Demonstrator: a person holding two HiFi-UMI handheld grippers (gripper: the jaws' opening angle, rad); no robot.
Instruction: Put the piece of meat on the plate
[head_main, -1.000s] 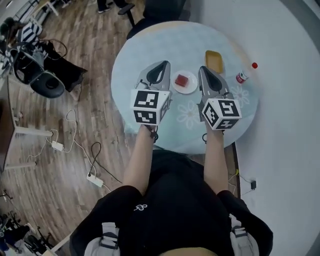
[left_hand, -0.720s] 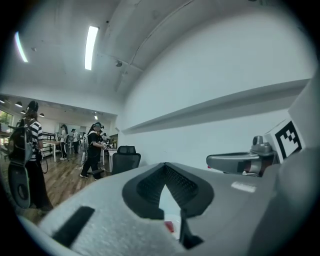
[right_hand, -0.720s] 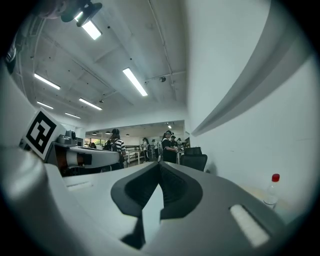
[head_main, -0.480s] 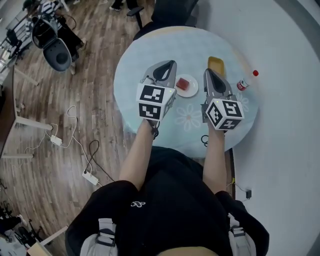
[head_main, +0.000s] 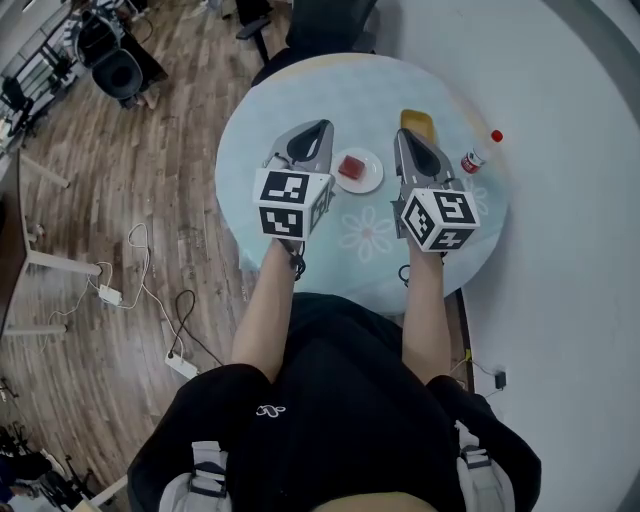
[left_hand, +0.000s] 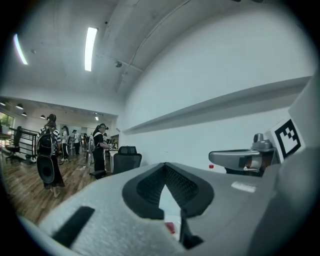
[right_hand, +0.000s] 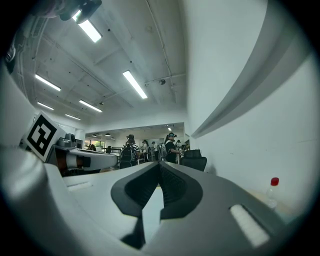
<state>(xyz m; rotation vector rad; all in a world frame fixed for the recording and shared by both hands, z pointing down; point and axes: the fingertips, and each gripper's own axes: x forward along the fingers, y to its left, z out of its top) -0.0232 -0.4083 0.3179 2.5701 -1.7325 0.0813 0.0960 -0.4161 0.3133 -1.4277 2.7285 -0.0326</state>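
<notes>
Red meat (head_main: 351, 167) lies on the white plate (head_main: 374, 177), between the two grippers. Left gripper (head_main: 322, 128) and right gripper (head_main: 404, 135) are both clenched shut, holding nothing.

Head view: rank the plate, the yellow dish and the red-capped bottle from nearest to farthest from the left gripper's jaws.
1. The plate, just right of the left gripper, with the meat on it.
2. The yellow dish, farther right and toward the table's far side.
3. The red-capped bottle, farthest right.
</notes>
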